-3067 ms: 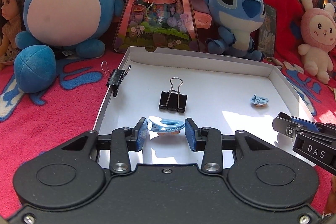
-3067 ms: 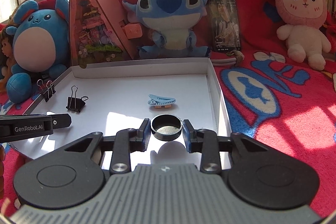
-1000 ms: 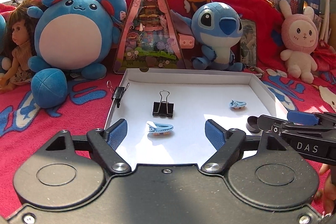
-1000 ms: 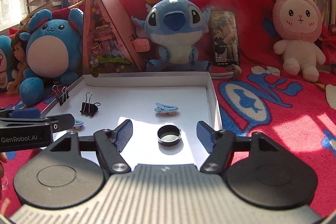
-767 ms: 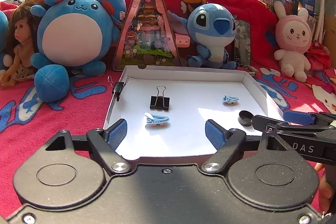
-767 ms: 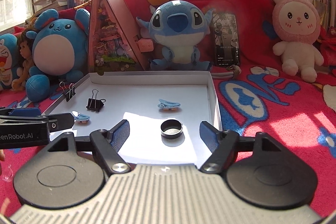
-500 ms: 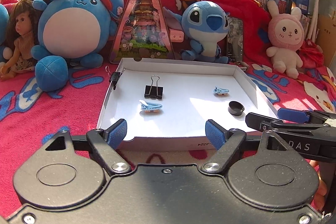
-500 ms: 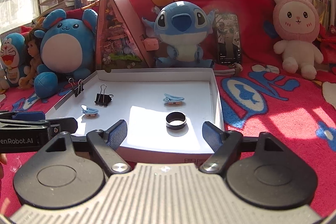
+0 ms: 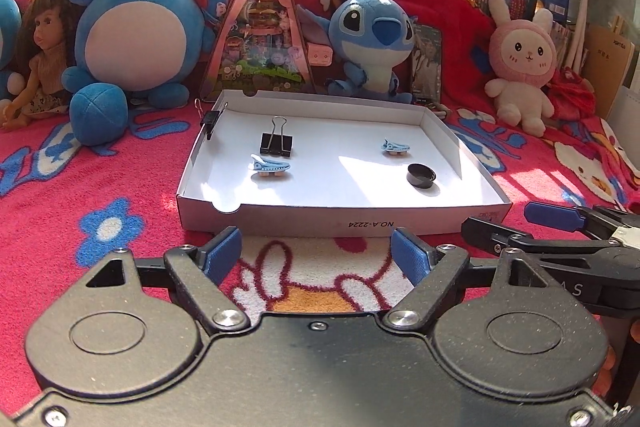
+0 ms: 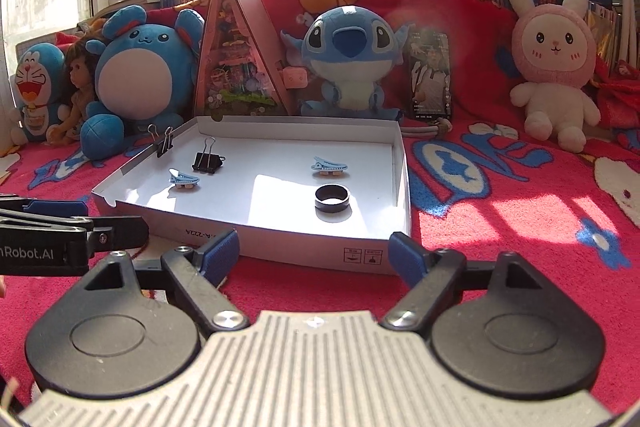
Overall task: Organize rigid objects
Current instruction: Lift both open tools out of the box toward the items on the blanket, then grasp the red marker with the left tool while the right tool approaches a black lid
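Note:
A shallow white box (image 9: 340, 223) lies on the red blanket. Inside it are a black binder clip (image 9: 276, 143), two blue hair clips (image 9: 270, 165) (image 9: 395, 147) and a black ring (image 9: 421, 175). A second binder clip (image 9: 210, 119) is clamped on the box's left wall. My left gripper (image 9: 316, 251) is open and empty, just in front of the box's near wall. My right gripper (image 10: 314, 253) is also open and empty before that near wall (image 10: 280, 239), with the ring (image 10: 332, 198) beyond it in the box. Each gripper shows at the edge of the other's view.
Plush toys line the back: a round blue one (image 9: 136, 39), a blue alien (image 9: 372, 39) and a pink rabbit (image 9: 524, 63). A doll (image 9: 44, 55), a triangular tin (image 9: 266, 27) and a phone (image 10: 430, 75) stand among them. The red blanket (image 10: 520, 227) spreads around the box.
Both grippers have let go, the left of a blue hair clip, the right of the black ring. Both then drew back out of the box toward its near side.

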Demonstrator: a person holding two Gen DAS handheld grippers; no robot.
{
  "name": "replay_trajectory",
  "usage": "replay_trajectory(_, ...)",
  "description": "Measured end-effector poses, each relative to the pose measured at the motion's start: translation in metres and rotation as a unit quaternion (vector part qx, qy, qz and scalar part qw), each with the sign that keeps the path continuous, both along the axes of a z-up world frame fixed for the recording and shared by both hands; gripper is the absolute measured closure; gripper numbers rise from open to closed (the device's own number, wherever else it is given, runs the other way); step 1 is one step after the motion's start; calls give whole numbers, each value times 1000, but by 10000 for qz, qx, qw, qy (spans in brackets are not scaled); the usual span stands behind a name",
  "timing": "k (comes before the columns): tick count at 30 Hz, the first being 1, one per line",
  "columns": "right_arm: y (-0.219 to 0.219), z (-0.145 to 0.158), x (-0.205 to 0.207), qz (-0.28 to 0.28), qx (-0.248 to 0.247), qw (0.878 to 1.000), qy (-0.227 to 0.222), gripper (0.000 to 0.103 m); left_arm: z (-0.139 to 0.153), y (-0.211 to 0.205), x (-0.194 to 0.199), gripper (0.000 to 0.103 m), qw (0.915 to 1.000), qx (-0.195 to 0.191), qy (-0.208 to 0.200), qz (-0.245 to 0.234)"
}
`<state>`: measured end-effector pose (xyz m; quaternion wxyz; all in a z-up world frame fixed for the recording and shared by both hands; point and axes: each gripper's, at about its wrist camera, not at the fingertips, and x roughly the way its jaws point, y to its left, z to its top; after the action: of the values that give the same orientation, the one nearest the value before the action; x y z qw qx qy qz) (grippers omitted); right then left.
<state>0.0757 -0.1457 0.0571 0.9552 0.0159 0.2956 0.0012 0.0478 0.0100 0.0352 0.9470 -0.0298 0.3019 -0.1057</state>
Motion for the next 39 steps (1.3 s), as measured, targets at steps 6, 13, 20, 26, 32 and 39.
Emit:
replay_trajectory(6,3,-3,-18,11,-153,9999,27,14,-7,2,-13,22,9999,-28,118,-64)
replay_trajectory(13,5,-8,-37,96,-225,9996,128,14,-13,2,-27,22,9998,-4,174,-95)
replay_trajectory(20,11,-11,-49,229,-327,9990,193,14,-17,2,-40,29,9995,1,249,-183)
replay_trajectory(26,12,-15,-55,245,-261,9989,289,14,-18,4,-57,32,9995,23,258,-186)
replay_trajectory(32,13,-17,-60,295,-295,9987,299,14,-19,0,-68,56,9988,64,313,-363)
replay_trajectory(39,6,-18,-61,218,-330,9986,354,15,-25,-10,-69,60,9974,30,422,-582)
